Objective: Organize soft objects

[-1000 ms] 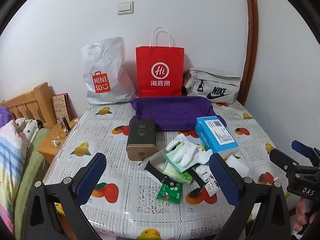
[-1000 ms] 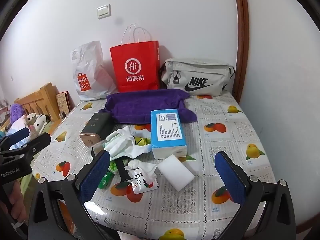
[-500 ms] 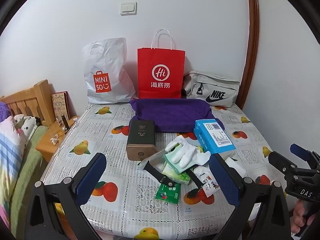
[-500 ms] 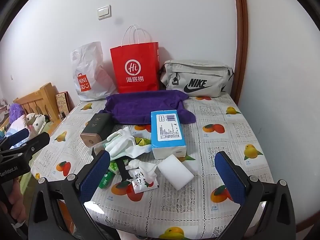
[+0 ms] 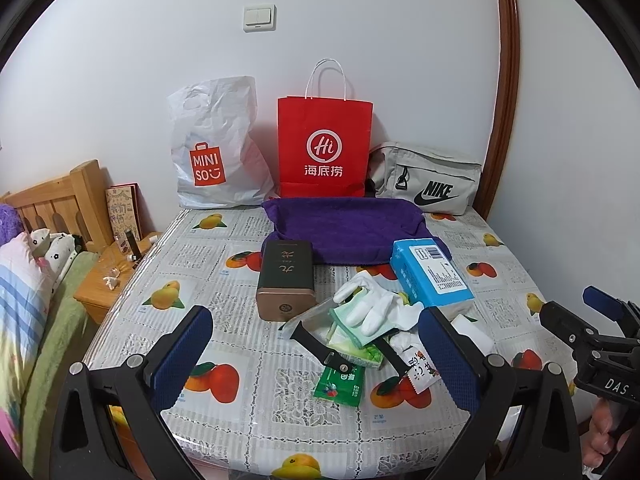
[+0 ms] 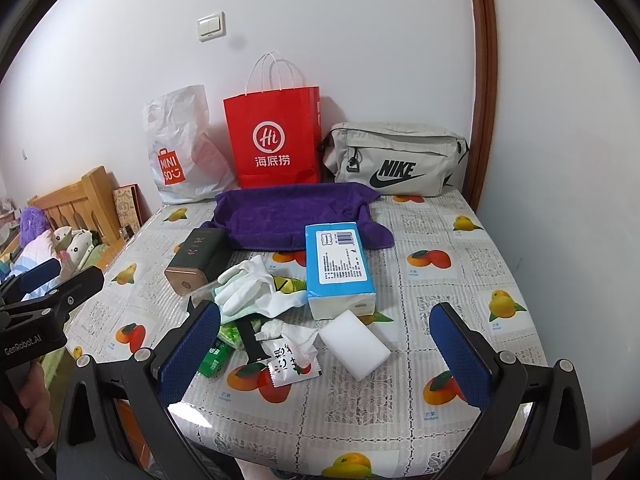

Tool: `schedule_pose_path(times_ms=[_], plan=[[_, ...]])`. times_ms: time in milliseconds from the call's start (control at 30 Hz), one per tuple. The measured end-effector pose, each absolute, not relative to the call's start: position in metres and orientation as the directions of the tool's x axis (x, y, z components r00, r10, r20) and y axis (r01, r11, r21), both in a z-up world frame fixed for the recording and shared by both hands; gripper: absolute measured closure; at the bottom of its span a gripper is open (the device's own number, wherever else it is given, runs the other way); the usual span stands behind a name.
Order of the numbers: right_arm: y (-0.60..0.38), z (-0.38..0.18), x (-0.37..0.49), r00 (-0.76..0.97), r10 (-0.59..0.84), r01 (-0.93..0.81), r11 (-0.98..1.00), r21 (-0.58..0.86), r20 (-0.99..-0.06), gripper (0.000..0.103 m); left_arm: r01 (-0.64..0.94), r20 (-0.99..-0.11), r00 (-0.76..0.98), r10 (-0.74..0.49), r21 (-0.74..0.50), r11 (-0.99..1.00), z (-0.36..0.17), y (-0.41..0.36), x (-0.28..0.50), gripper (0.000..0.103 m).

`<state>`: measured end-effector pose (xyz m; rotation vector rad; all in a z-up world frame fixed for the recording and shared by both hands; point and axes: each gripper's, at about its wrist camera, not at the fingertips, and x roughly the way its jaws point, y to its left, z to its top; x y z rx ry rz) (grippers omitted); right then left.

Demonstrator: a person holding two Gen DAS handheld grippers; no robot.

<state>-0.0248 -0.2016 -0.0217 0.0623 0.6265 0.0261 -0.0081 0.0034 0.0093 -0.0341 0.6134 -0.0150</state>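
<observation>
A purple towel (image 5: 344, 228) (image 6: 292, 216) lies spread at the back of the table. White gloves (image 5: 372, 304) (image 6: 248, 284) lie in a pile of small packets mid-table. A blue tissue pack (image 5: 430, 270) (image 6: 338, 264) and a white sponge (image 6: 354, 350) lie beside them. My left gripper (image 5: 316, 360) is open and empty, held above the table's front edge. My right gripper (image 6: 324, 356) is open and empty, also at the front edge; it also shows at the right of the left wrist view (image 5: 576, 316).
A dark tin box (image 5: 284, 280) lies left of the pile. A white MINISO bag (image 5: 216, 152), a red paper bag (image 5: 324, 148) and a grey Nike bag (image 5: 428, 184) stand against the wall. A bed and wooden nightstand (image 5: 108, 276) are to the left.
Both grippers have pulled back and risen slightly, so the table looks a little farther. Nothing on the table has moved.
</observation>
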Motion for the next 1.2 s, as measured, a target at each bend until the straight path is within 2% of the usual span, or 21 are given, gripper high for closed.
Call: schedule_pose_path(times_ms=[1200], plan=[[-0.2002,-0.0174,-0.0256,0.813,0.041,-0.003,0.998,0.067,-0.580,0.000,0.001,-0.567,0.823,-0.014,-0.023,1.000,0.0094,0.0056,-0.0100,0.000]])
